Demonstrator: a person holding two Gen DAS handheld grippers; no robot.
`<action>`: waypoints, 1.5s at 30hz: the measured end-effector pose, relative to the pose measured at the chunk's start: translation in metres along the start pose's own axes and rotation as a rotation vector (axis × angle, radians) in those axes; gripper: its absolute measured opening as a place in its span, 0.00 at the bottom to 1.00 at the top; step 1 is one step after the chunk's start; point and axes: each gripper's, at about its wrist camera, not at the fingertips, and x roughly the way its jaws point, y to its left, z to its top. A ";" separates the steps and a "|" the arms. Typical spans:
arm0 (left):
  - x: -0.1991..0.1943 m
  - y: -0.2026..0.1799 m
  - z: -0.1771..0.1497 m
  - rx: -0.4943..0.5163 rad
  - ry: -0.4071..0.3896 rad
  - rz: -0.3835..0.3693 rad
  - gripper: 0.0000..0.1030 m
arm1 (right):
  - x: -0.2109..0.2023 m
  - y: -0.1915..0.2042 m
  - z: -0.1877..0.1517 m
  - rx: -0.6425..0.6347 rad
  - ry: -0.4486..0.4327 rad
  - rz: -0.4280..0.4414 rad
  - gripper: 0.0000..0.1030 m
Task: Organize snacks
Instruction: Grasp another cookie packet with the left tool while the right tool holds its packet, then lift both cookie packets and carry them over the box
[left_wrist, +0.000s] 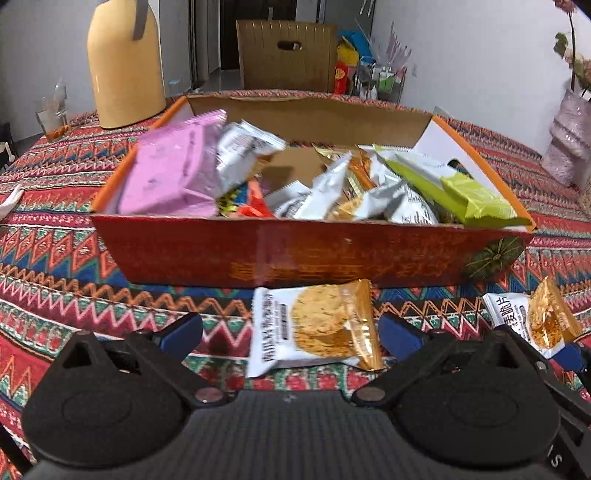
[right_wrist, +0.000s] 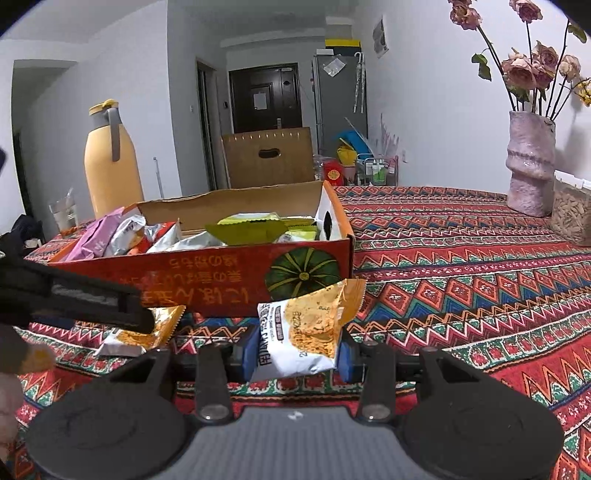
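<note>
A red cardboard box full of mixed snack packets stands on the patterned tablecloth; it also shows in the right wrist view. My left gripper is open, its blue fingers either side of a white-and-gold cookie packet lying flat in front of the box. My right gripper is shut on a second cookie packet, held upright near the box's front right corner. This held packet shows at the right edge of the left wrist view. The left gripper's black arm crosses the right view over the flat packet.
A yellow thermos jug and a glass stand behind the box at the left. A pink vase of flowers and a clear container of seeds stand at the far right. A brown cardboard carton is beyond the table.
</note>
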 end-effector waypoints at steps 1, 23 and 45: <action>0.003 -0.003 -0.001 0.002 0.007 0.008 1.00 | 0.000 0.000 0.000 0.004 0.002 -0.004 0.40; 0.005 -0.007 -0.007 -0.011 -0.013 0.068 0.63 | -0.002 -0.001 0.000 0.007 -0.005 0.002 0.41; -0.062 0.022 -0.015 0.003 -0.176 -0.029 0.52 | -0.026 0.008 0.002 -0.029 -0.118 0.034 0.41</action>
